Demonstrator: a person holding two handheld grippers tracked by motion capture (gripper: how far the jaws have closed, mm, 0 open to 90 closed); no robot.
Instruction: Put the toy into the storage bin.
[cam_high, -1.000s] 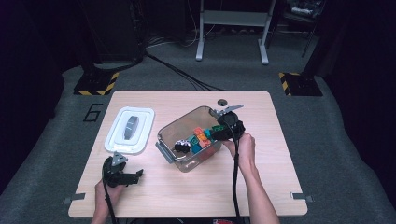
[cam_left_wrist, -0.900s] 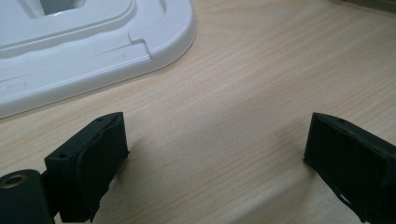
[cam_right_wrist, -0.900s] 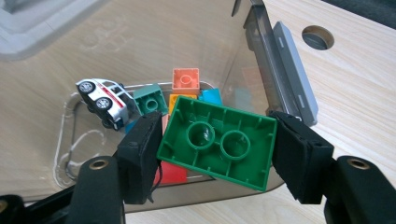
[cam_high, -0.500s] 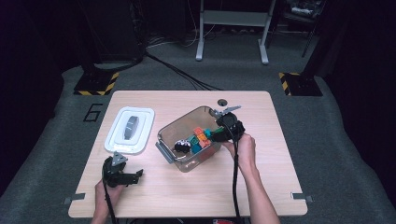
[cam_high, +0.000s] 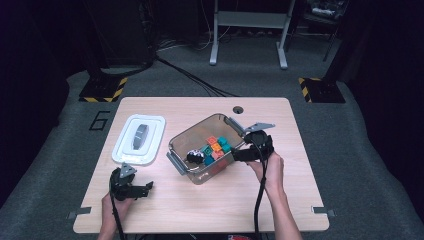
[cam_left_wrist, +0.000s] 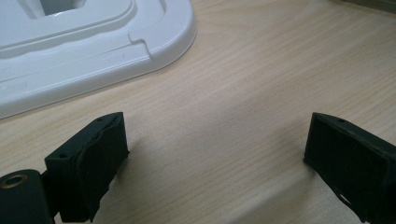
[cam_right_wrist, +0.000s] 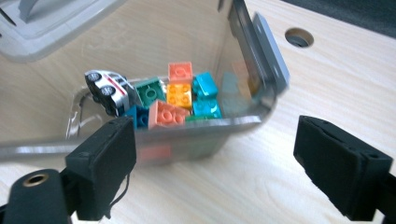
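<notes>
Change since a second ago: little; the right gripper (cam_high: 239, 152) has stayed at the near right wall of the clear bin (cam_high: 176, 147), the left gripper (cam_high: 142, 188) has kept to its spot on the counter (cam_high: 210, 200).
Right gripper: fingers (cam_right_wrist: 105, 163) spread wide, holding nothing, aimed at the bin's near wall.
Left gripper: fingers (cam_left_wrist: 91, 158) spread, empty, low over bare wood just beside the white lid (cam_high: 139, 140).
Bin: mid-counter, uncovered, with a toy car (cam_right_wrist: 108, 89) and coloured bricks (cam_right_wrist: 180, 95) inside.
Lid: flat on the counter, left of the bin and apart from it.
Step in hand: probably done filling the bin; closing comes next.
Next move: the left gripper needs to take the lid by its edge and carry it over the bin.
Writing: a "6" (cam_high: 99, 121) on the floor left of the counter; none legible on toys or bin.
</notes>
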